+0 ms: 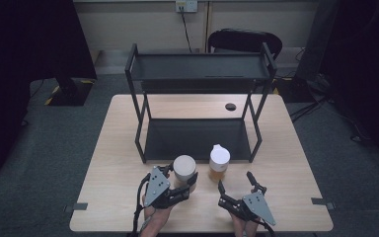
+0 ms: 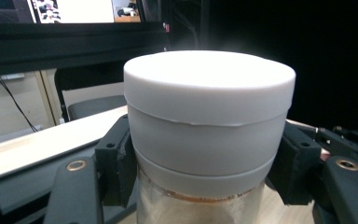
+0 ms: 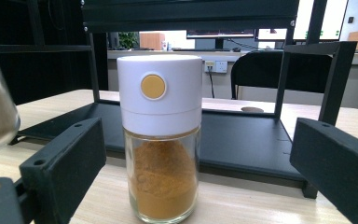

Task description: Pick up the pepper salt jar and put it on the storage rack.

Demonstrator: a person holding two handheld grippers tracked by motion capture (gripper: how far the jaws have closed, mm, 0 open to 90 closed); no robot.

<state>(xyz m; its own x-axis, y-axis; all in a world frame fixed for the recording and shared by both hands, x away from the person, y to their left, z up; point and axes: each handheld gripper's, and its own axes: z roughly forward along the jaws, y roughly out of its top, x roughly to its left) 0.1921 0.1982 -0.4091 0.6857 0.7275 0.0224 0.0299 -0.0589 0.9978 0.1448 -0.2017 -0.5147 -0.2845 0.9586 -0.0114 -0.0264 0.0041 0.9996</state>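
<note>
A glass jar with a wide white lid (image 1: 184,167) is clamped between the jaws of my left gripper (image 1: 182,175), near the table's front edge. In the left gripper view the jar (image 2: 209,107) sits close up, and both black pads (image 2: 116,161) press on it just under the lid. A second jar (image 1: 219,160) with a white cap and orange powder stands on the table to its right. My right gripper (image 1: 235,180) sits just in front of that jar, open. In the right gripper view this jar (image 3: 161,140) stands upright ahead of the spread jaws, untouched.
A black two-level rack (image 1: 197,66) stands mid-table, and its lower shelf (image 1: 197,138) lies right behind the jars. The wooden table (image 1: 118,128) has a small round hole (image 1: 230,106) at the back. A black chair (image 1: 244,39) stands beyond it.
</note>
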